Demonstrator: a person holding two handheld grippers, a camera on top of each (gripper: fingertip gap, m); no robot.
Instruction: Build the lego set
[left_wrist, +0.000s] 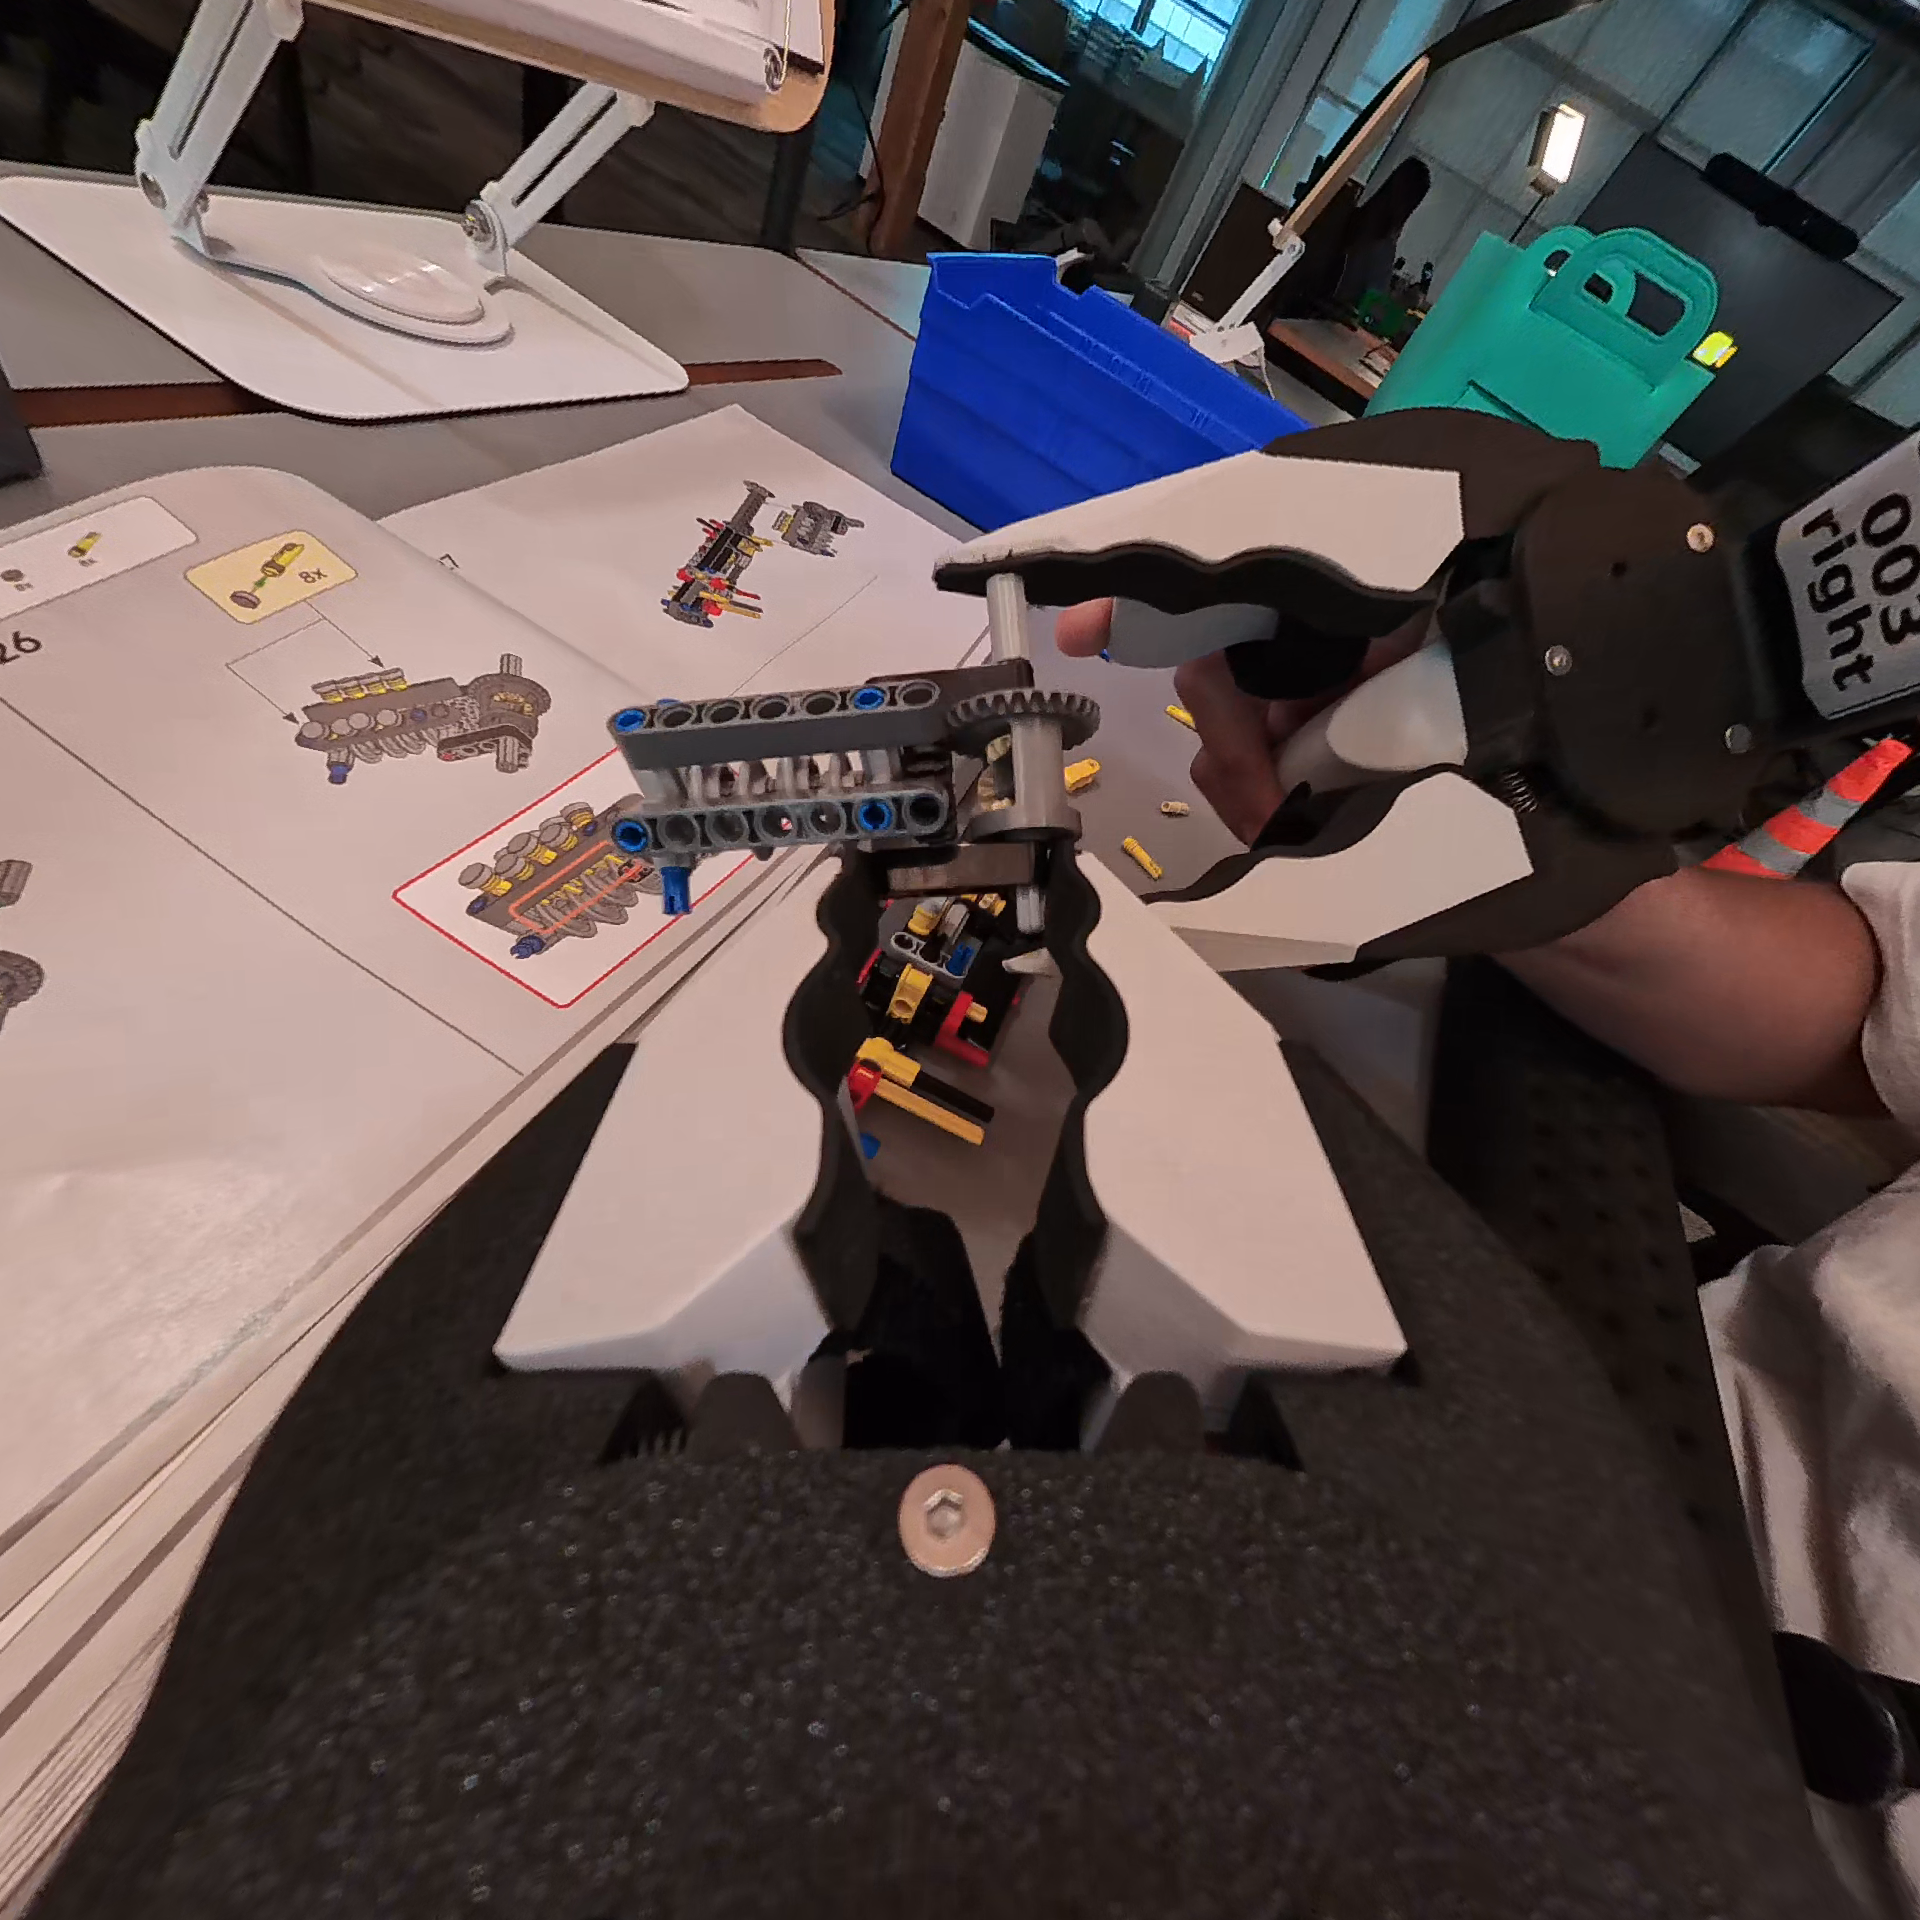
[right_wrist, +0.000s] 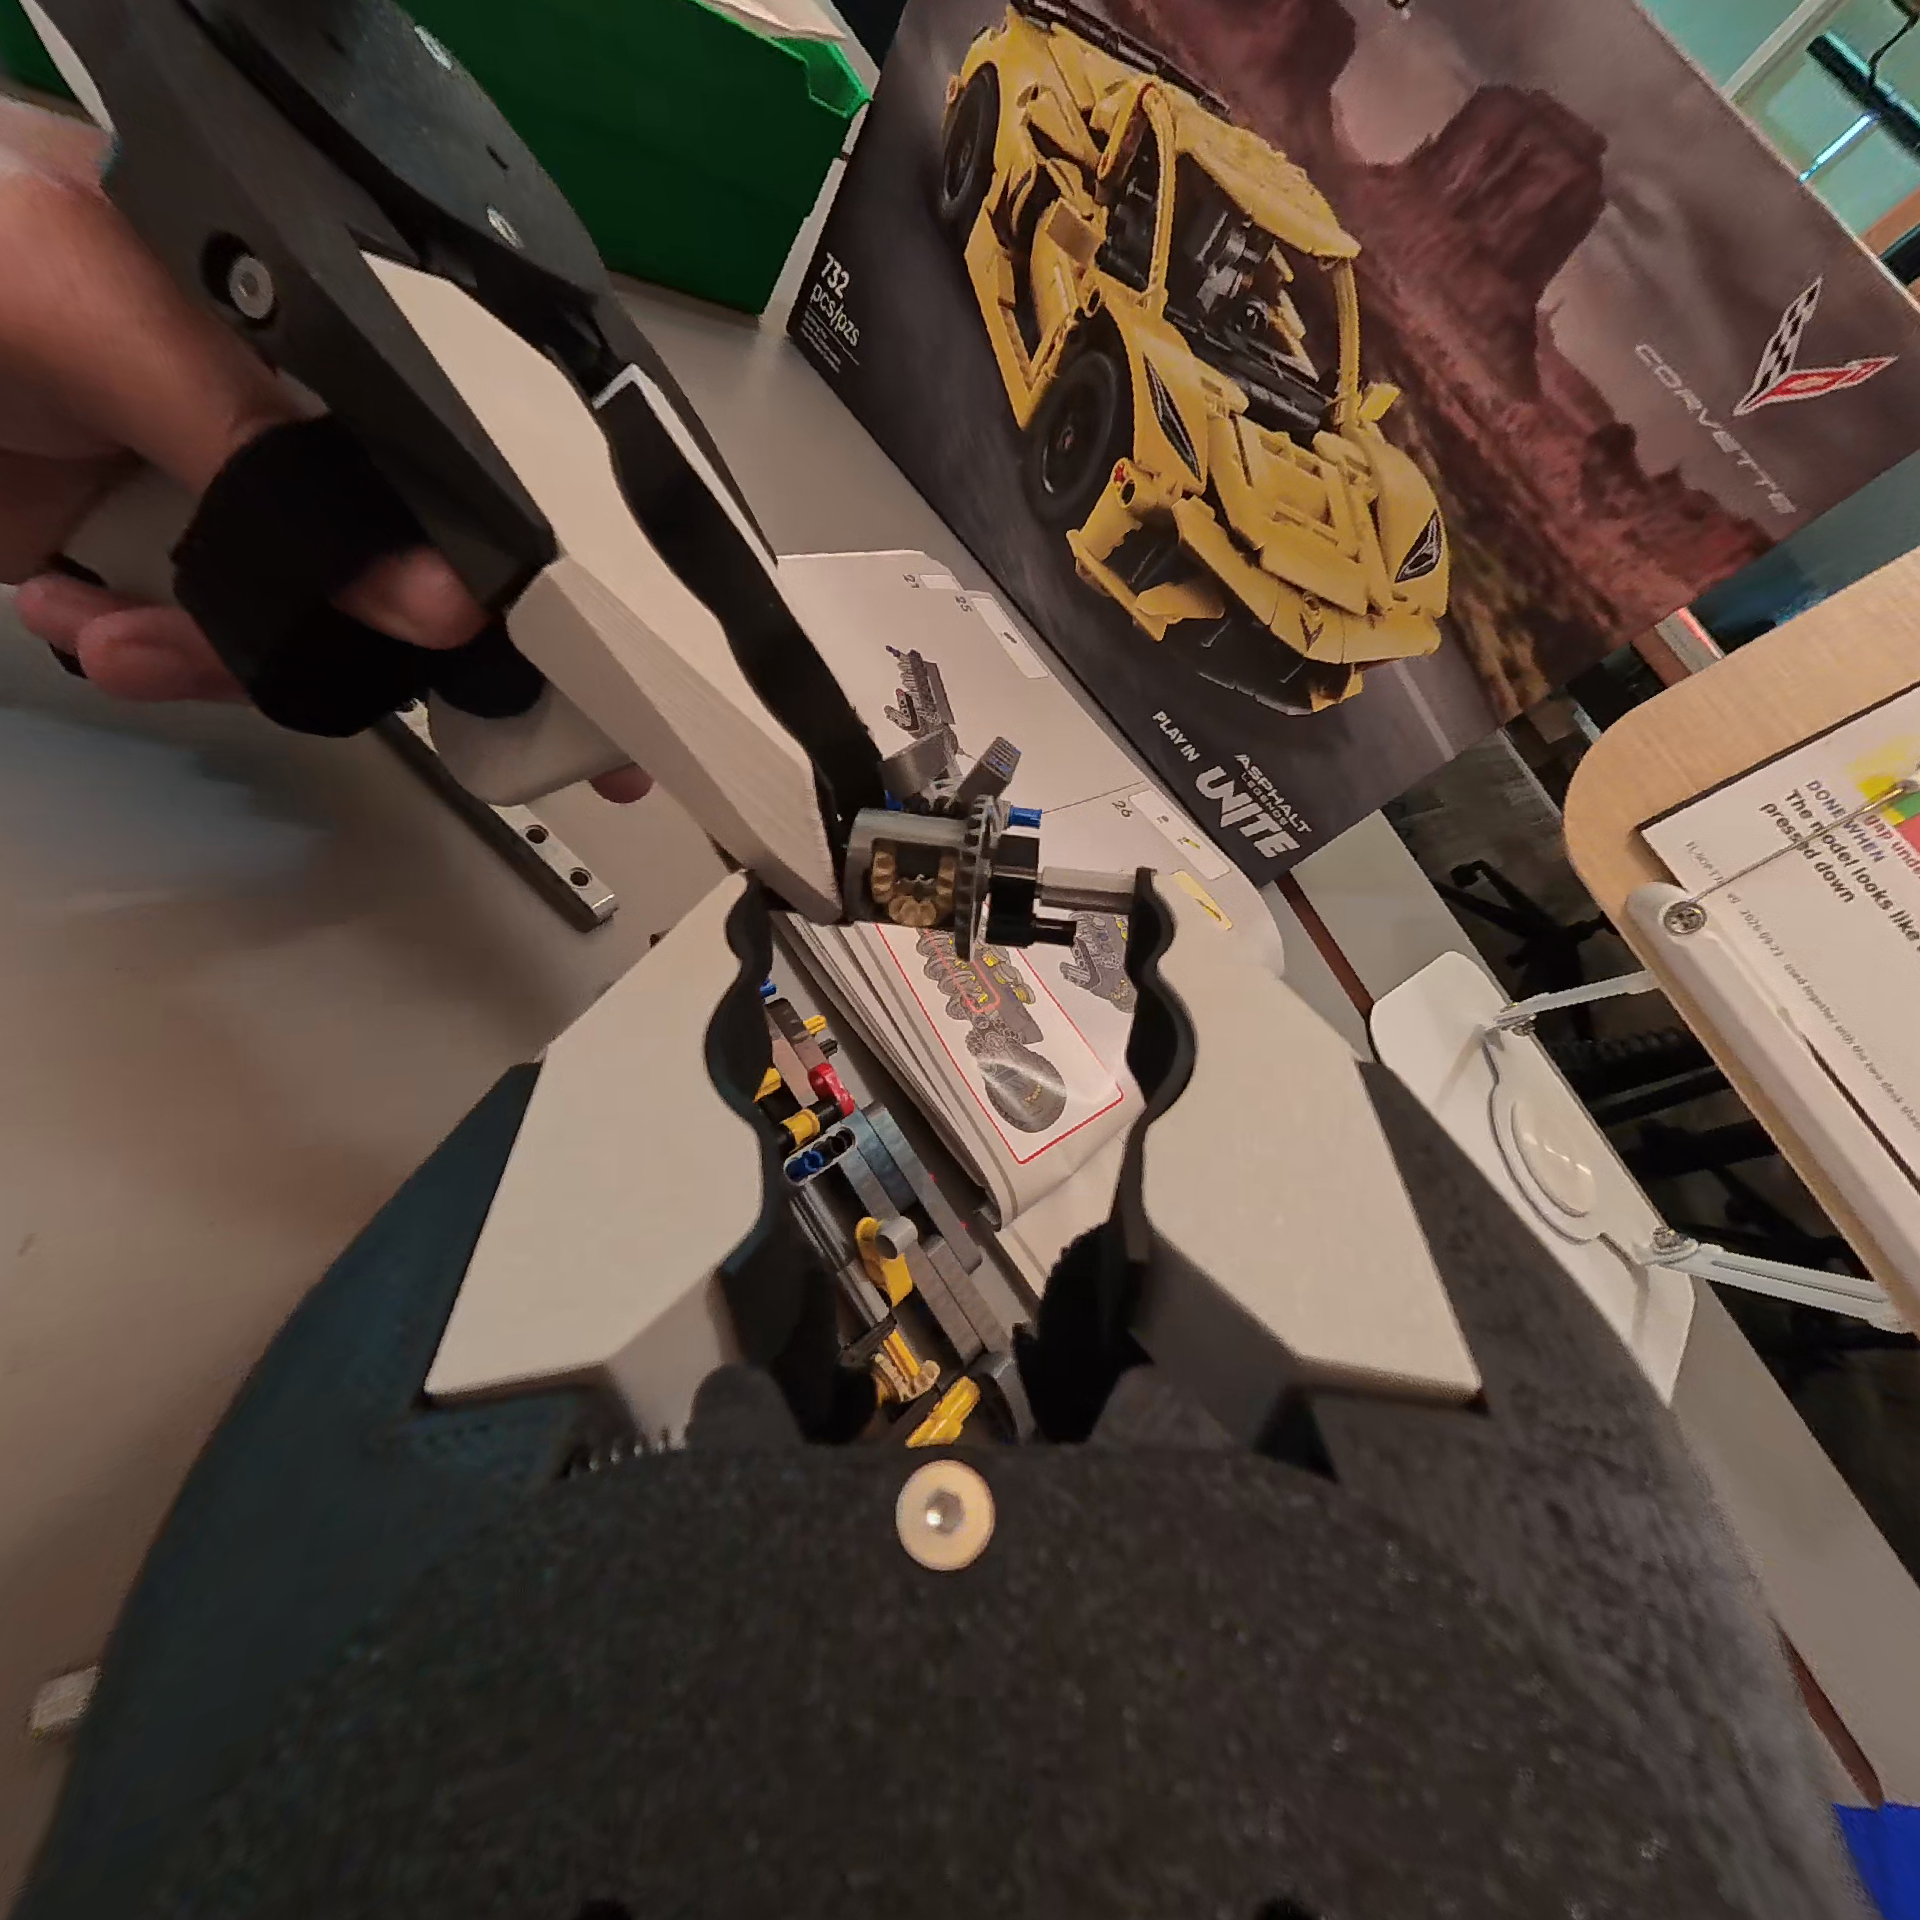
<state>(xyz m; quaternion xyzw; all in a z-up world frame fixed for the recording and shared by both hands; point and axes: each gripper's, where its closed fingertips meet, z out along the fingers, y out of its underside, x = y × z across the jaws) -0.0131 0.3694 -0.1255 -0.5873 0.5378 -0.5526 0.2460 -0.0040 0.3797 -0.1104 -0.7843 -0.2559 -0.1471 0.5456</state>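
- Left gripper (left_wrist: 951, 883): fingers nearly together, clamped on the lower end of the grey engine assembly (left_wrist: 800, 769), held above the open instruction booklet (left_wrist: 312, 831).
- Right gripper (right_wrist: 945, 904): jaws wide apart, one fingertip (right_wrist: 1143, 894) touching the assembly's light axle (left_wrist: 1006, 623).
- Loose yellow pins (left_wrist: 1141, 854): on the table (left_wrist: 810, 332).
- Blue bin (left_wrist: 1049, 384): behind.

A grey table (left_wrist: 748, 301) carries a white stand (left_wrist: 343, 301) and a blue bin (left_wrist: 1049, 405); behind, a teal bag (left_wrist: 1558, 343), tall windows (left_wrist: 1766, 94), 1 lit lamp (left_wrist: 1558, 140), wooden post (left_wrist: 925, 114)
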